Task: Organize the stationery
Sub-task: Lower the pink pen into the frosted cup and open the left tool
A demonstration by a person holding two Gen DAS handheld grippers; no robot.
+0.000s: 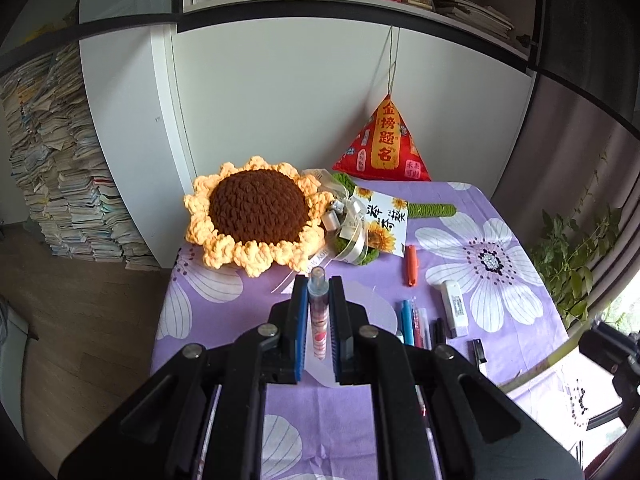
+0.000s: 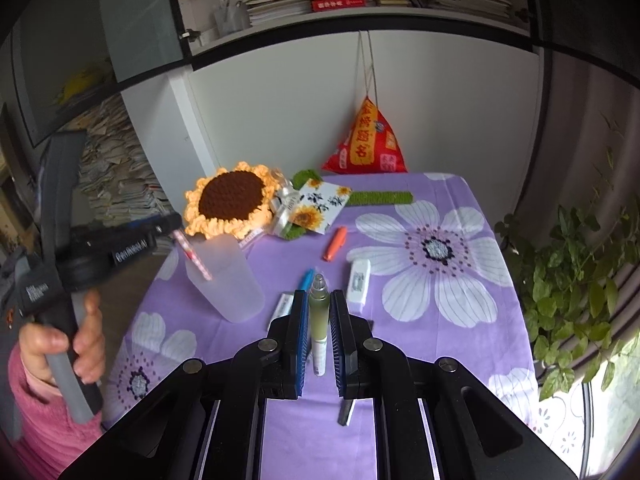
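Observation:
My left gripper (image 1: 319,284) is shut on a pink patterned pen (image 1: 319,320) and holds it over a translucent plastic cup (image 1: 360,300). In the right wrist view the left gripper (image 2: 176,226) has the pink pen (image 2: 196,256) slanting down into the cup (image 2: 228,280). My right gripper (image 2: 319,294) is shut on a green pen (image 2: 319,320) above the table, right of the cup. An orange pen (image 1: 411,265), a white eraser (image 1: 454,308) and several pens (image 1: 416,322) lie on the purple cloth.
A crocheted sunflower (image 1: 256,216) with a card and a red pyramid pouch (image 1: 386,144) sit at the table's back. A black clip (image 1: 478,350) lies near the front. A leafy plant (image 2: 580,280) stands to the right. Paper stacks (image 1: 60,160) stand left.

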